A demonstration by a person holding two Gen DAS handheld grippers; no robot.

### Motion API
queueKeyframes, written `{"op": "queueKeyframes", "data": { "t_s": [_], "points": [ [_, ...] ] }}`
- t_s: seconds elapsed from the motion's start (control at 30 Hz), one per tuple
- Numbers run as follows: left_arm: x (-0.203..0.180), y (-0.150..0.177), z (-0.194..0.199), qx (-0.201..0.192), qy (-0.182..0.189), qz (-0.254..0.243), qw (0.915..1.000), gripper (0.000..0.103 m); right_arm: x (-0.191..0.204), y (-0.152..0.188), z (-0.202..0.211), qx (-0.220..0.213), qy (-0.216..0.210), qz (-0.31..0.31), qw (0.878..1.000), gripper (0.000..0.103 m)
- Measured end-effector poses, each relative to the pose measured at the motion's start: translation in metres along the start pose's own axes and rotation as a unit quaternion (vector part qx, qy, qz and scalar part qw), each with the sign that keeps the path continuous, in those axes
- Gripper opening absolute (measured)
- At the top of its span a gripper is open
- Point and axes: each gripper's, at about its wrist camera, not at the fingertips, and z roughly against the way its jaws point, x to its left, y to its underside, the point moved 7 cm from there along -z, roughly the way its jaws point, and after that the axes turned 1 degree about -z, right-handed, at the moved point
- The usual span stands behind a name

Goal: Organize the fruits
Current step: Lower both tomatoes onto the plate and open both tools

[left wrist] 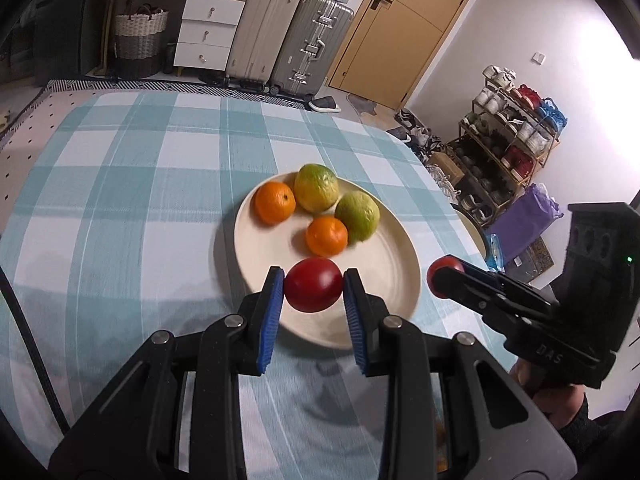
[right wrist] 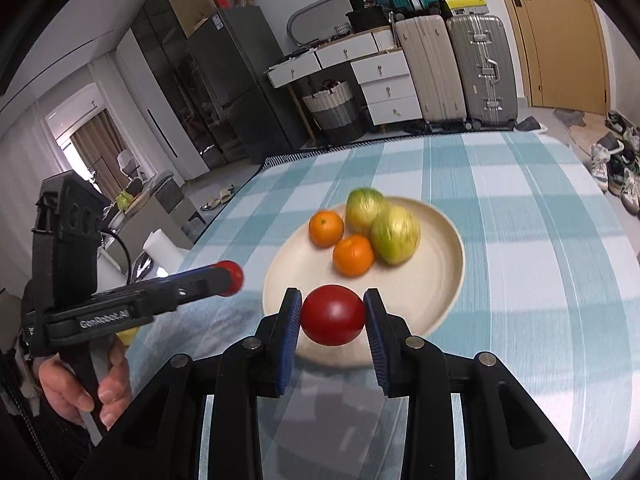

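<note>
left gripper (left wrist: 313, 289): blue pads clamp a tomato (left wrist: 313, 284), centre frame
right gripper (right wrist: 333, 315): pinches another tomato (right wrist: 333, 315)
plate (left wrist: 264, 248): behind, four citrus
surface: checked cloth (left wrist: 140, 184)
room: suitcases (left wrist: 288, 40) at top

four fruits (left wrist: 320, 210) on plate (left wrist: 264, 248) — mid-table (left wrist: 120, 200)

The tomatoes (left wrist: 313, 285) (right wrist: 333, 315) are showing smooth, glossy red skin. The plate (left wrist: 256, 252) is looking like matt cream ceramic. The oranges (left wrist: 275, 203) are looking dimpled. Woven checked cloth (left wrist: 120, 200) is covering the counter. The pads (left wrist: 271, 316) are looking like ribbed blue rubber on matt black plastic arms with metal rivets.
</note>
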Motion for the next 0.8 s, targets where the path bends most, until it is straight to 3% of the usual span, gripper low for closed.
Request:
{"op": "queueKeyframes", "data": {
  "t_s": [0.4,0.8],
  "points": [
    [0.020,-0.023,-0.055,0.024,-0.007,0.018,0.9995,0.027,-0.012,-0.017,-0.048,0.017,0.020,0.010,1.000,0.033],
    [0.026,-0.029,-0.079,0.035,-0.002,0.020,0.9992,0.027,-0.013,-0.016,-0.071,0.023,0.044,0.041,0.998,0.033]
  ]
}}
